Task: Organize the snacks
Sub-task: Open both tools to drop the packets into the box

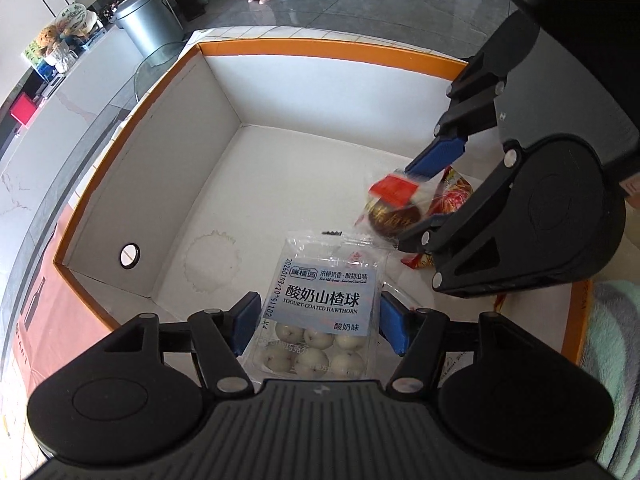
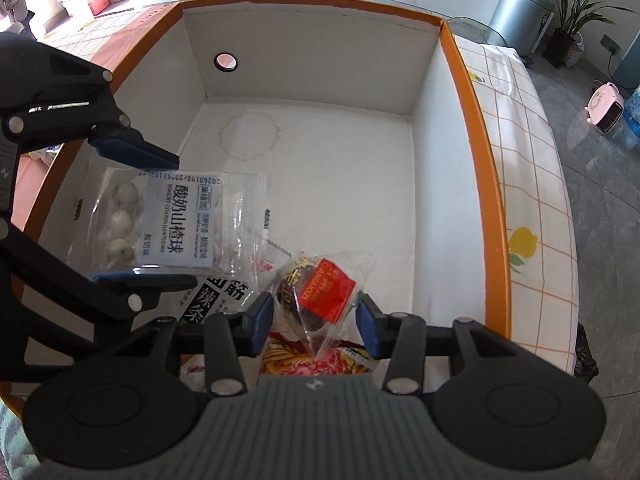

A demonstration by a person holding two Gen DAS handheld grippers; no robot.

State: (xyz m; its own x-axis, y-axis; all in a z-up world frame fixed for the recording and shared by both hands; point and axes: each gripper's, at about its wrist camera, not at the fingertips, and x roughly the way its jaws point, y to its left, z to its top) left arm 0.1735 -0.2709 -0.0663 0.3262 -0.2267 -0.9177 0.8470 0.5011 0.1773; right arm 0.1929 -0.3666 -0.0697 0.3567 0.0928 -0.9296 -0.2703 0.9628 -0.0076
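Note:
My left gripper (image 1: pixel 318 322) is shut on a clear pack of yogurt-coated hawthorn balls (image 1: pixel 320 312) with a pale blue label, holding it inside an orange-rimmed white box (image 1: pixel 224 88). The same pack (image 2: pixel 176 224) and left gripper (image 2: pixel 160 220) show at the left of the right wrist view. My right gripper (image 2: pixel 316 316) is shut on a clear packet with a dark round snack and red label (image 2: pixel 320 292). It also shows at the right of the left wrist view (image 1: pixel 394 206), between the right gripper's fingers (image 1: pixel 436 156), low inside the box (image 2: pixel 464 80).
Other snack packs lie on the box floor under the grippers: a black-and-white one (image 2: pixel 218 298) and a red-yellow one (image 2: pixel 316 360). The box floor has a ring stain (image 2: pixel 248 136). A checked cloth (image 2: pixel 528 184) lies beside the box. A metal bin (image 1: pixel 150 20) stands beyond.

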